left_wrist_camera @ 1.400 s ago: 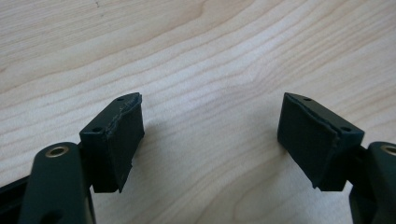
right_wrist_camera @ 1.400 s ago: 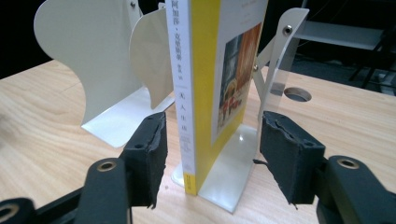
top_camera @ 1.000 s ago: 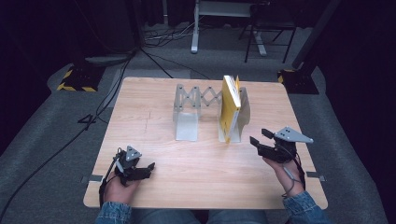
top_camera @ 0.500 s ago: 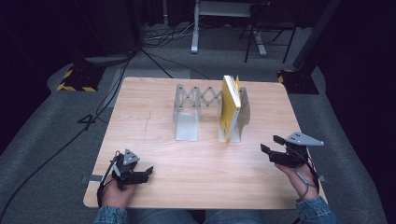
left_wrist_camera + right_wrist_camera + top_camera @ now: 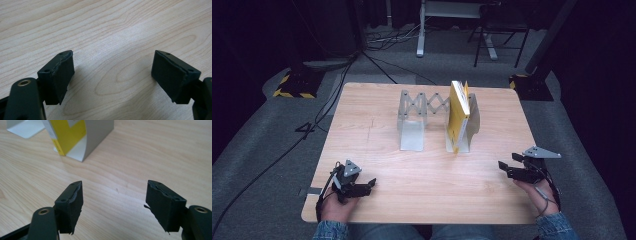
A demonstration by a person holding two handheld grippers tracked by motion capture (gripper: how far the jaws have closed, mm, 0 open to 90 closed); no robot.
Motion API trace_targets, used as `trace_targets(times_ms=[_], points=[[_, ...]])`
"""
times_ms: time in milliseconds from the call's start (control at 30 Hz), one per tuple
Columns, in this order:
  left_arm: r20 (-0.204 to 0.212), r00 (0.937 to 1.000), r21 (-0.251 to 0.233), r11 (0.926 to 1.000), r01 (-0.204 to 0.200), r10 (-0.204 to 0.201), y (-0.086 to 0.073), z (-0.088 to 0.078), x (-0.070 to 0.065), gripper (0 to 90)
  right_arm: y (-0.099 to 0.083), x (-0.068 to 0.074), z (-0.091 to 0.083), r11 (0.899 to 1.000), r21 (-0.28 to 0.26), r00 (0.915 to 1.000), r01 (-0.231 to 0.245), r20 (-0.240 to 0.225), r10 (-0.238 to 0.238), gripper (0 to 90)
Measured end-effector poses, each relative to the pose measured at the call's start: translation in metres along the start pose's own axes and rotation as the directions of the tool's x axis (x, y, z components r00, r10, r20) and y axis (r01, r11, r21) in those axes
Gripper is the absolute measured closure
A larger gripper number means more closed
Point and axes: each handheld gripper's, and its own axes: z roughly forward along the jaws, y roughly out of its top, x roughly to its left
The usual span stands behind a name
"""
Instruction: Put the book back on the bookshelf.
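We observe a light wooden table [image 5: 377, 135] carrying a grey metal expanding book rack [image 5: 418, 117] at its far centre, with an upright yellow book [image 5: 457, 115] standing in the rack's right end, touching the right bracket. We note the left gripper [image 5: 364, 185] resting low over the near left corner, jaws spread with nothing between them, bare wood beneath. We note the right gripper [image 5: 507, 167] at the near right edge, jaws likewise spread and empty, pointing toward the book, well apart from it.
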Motion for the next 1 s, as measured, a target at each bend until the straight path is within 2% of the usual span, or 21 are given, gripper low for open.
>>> trace_targets(times_ms=[100, 200, 267, 533, 767, 867, 1000], points=[[0.002, 1.0, -0.001, 1.0, 0.002, -0.002, 0.0, 0.0, 0.0, 19.0, -0.007, -0.003, 0.006, 0.999, 0.041, 1.0, 0.0, 0.008, -0.001, 31.2], [0.0, 1.0, 0.0, 1.0, 0.0, 0.0, 0.0, 0.0, 0.0, 19.1, -0.012, -0.006, 0.013, 0.994, 0.11, 0.9995, -0.011, 0.029, 0.008, 31.8], [0.0, 1.0, 0.001, 1.0, 0.0, 0.0, 0.0, 0.0, 0.0, 19.0, -0.016, -0.007, 0.015, 0.992, 0.126, 0.9994, -0.011, 0.035, 0.007, 31.9], [0.002, 1.0, -0.002, 1.0, 0.005, -0.005, 0.0, 0.0, 0.0, 18.8, -0.03, -0.006, 0.022, 0.992, 0.127, 0.9995, -0.014, 0.03, 0.01, 31.1], [0.0, 1.0, -0.004, 0.9999, 0.009, -0.009, 0.0, 0.001, 0.0, 18.7, -0.038, -0.001, 0.022, 0.996, 0.082, 0.9992, 0.024, 0.03, -0.027, 29.8], [0.001, 1.0, -0.004, 0.9999, 0.01, -0.01, 0.0, 0.001, -0.001, 18.7, -0.041, 0.0, 0.022, 0.998, 0.053, 0.9982, 0.041, 0.04, -0.044, 26.3], [0.0, 1.0, -0.004, 1.0, 0.009, -0.009, 0.0, 0.001, -0.001, 18.7, -0.041, -0.001, 0.023, 0.998, 0.062, 0.9989, 0.01, 0.045, -0.013, 23.9]])
